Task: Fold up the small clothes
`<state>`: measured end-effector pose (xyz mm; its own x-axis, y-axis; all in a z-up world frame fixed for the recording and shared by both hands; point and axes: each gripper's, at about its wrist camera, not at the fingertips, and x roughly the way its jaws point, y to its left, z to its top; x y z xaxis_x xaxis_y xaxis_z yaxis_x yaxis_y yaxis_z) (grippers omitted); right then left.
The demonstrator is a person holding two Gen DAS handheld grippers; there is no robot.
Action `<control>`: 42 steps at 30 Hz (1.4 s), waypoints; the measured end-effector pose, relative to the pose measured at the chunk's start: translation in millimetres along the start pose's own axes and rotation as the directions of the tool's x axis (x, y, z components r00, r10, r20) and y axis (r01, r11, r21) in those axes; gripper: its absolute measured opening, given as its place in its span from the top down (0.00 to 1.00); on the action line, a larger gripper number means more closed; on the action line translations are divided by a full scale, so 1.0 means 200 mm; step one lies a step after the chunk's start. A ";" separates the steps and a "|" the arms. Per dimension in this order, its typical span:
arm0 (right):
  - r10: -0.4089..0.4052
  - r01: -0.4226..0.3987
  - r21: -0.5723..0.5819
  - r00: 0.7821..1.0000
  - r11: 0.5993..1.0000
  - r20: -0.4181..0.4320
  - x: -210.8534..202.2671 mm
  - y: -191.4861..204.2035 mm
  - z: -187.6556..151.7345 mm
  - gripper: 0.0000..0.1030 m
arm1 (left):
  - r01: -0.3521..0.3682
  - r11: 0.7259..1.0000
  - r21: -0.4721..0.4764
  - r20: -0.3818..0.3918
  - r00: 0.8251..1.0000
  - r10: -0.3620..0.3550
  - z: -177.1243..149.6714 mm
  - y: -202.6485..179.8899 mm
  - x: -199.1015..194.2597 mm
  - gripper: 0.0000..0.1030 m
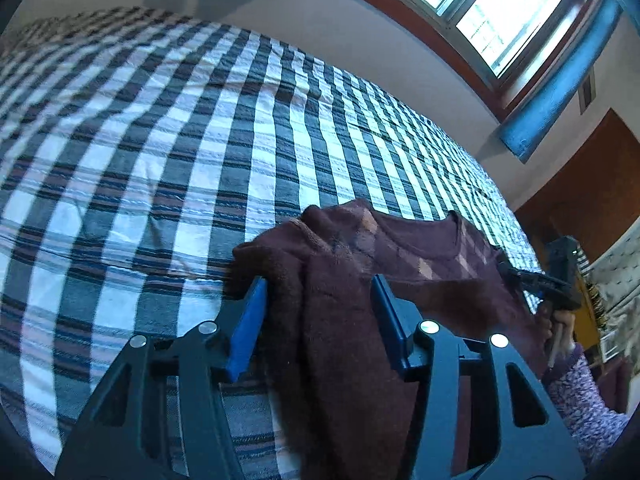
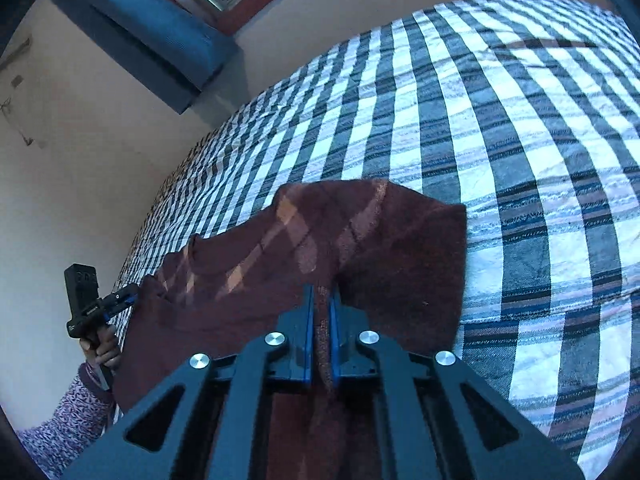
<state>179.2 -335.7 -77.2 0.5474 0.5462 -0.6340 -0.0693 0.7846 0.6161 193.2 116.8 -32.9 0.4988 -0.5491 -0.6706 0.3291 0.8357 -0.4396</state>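
Observation:
A maroon sweater (image 1: 420, 248) with a pale diamond pattern is stretched between my two grippers over a bed (image 1: 160, 140) with a checked sheet. In the left wrist view, my left gripper (image 1: 320, 280) has its blue pads apart. A bunch of the sweater hangs between them and against the right-hand pad, with a gap at the left pad. My right gripper (image 1: 516, 274) shows at the sweater's far end. In the right wrist view, my right gripper (image 2: 322, 296) is shut on a fold of the sweater (image 2: 260, 280). The left gripper (image 2: 130, 294) is at the sweater's far shoulder.
The checked sheet (image 2: 520, 140) spreads wide beyond the sweater. A bright window (image 1: 500, 8) with a blue curtain (image 1: 560, 92) is above the bed's far side, with brown wooden furniture (image 1: 592, 184) beside it. A person's patterned sleeve (image 1: 580, 392) (image 2: 80, 408) holds each handle.

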 end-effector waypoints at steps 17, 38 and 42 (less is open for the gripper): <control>0.029 -0.029 0.009 0.999 1.000 -0.014 0.07 0.00 -0.02 0.94 | 0.045 0.998 0.048 -0.069 0.997 -0.042 -0.04 -0.07 0.09 0.56; -0.073 0.065 0.043 0.975 0.997 0.209 -0.06 -0.03 0.26 0.96 | -0.082 0.997 -0.004 0.093 0.992 0.082 0.28 -0.10 0.14 0.97; -0.135 0.127 0.069 0.981 0.990 0.138 0.12 -0.13 0.30 0.96 | -0.129 0.991 -0.046 0.026 0.991 0.130 0.30 -0.02 0.33 0.97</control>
<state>244.4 -361.2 -79.6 0.6617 0.3891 -0.6409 0.0587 0.8253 0.5617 272.3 77.9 -40.1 0.5578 -0.4355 -0.7065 0.2246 0.8987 -0.3767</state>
